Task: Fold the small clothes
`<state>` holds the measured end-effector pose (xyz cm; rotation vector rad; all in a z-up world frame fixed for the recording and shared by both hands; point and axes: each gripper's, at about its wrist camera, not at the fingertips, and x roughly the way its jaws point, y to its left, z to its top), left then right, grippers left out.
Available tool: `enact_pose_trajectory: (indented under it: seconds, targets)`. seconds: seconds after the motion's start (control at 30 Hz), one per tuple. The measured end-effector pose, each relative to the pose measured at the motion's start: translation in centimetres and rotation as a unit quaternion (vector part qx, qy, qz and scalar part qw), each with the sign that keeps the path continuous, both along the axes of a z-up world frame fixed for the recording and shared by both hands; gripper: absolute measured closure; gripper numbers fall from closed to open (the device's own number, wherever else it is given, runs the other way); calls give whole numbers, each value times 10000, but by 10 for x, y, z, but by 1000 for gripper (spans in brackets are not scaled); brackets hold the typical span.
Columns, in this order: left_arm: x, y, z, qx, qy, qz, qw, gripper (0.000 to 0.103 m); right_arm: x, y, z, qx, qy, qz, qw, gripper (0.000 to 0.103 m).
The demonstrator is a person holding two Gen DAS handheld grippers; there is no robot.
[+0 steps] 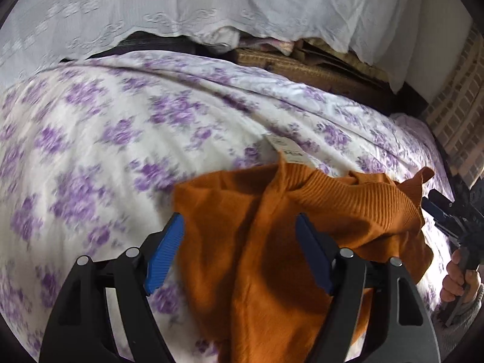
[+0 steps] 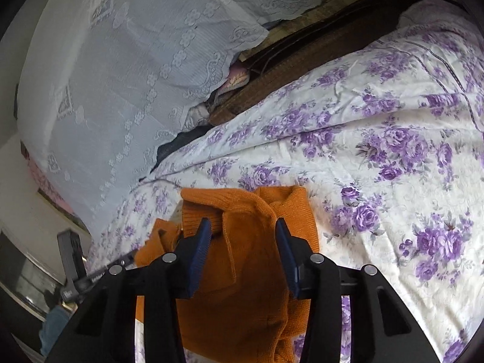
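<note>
Lying on a purple-flowered bedsheet [image 1: 106,139] is one orange knitted sweater [image 1: 257,257], bunched and partly doubled over, its ribbed collar [image 1: 357,193] toward two o'clock in the left wrist view and a white paper tag [image 1: 287,151] poking out past it at twelve o'clock. Beyond the sheet, toward twelve, a white lace cloth [image 1: 242,6] hangs over a heap of things; under its hem show a brown woven mat [image 1: 302,69] and some dark fabric. Nothing lies on top of the sweater.

The left gripper [image 1: 240,251] has its two blue pads [image 1: 165,257] spread wide, the orange knit running between them; whether either pad touches the cloth cannot be told. At three to four o'clock in that view the second tool appears, dark and blue, with the person's right hand [image 1: 459,278] wrapped round its handle.

In the right wrist view the right gripper [image 2: 243,254] is likewise parted, less widely, over the sweater [image 2: 242,272]. Its left pad [image 2: 199,254] sits against a ribbed fold [image 2: 208,211] at eleven o'clock; a firm pinch is not visible. The flowered sheet [image 2: 378,151] fills the side from one to five o'clock, the lace cloth [image 2: 121,75] from nine to eleven.

Count: one sweater, one tag, two grippers, four pads.
</note>
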<state>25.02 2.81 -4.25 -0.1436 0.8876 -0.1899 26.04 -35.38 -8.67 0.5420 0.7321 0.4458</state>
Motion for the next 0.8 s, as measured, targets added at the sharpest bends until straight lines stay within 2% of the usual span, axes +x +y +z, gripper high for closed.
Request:
enact_pose_trajectory:
  seconds: [0.13, 0.23, 0.33, 0.5, 0.53, 0.57, 0.63, 0.77, 0.8]
  targets:
    - [18, -14, -10, 147, 165, -236, 9995, 30, 2, 11, -1, -435, -65, 77, 9990, 58]
    - [26, -13, -21, -82, 393, -351, 9986, 30, 4, 8, -3, -566, -62, -35, 9984, 58]
    - [27, -7, -27, -349, 419, -385, 9978, 31, 7, 5, -9, -561, -29, -88, 9984, 58]
    - [26, -6, -26, -413, 348, -348, 9979, 47, 12, 25, -8, -984, -189, 18, 9950, 58]
    - [26, -5, -25, -436, 312, -347, 9980, 54, 13, 25, -8, -967, -212, 5, 9951, 63]
    - [25, -5, -24, -452, 291, -347, 9980, 55, 13, 23, -7, -881, -228, -7, 9959, 75]
    - [24, -4, -21, -555, 264, -360, 9975, 57, 13, 19, -6, -723, -239, -28, 9971, 84]
    - [20, 4, -15, -756, 190, -343, 9964, 57, 16, 8, -10, -241, -79, -3, 9997, 84]
    - [19, 6, -13, -791, 148, -328, 9962, 53, 17, 7, -11, -235, -45, 7, 9997, 84]
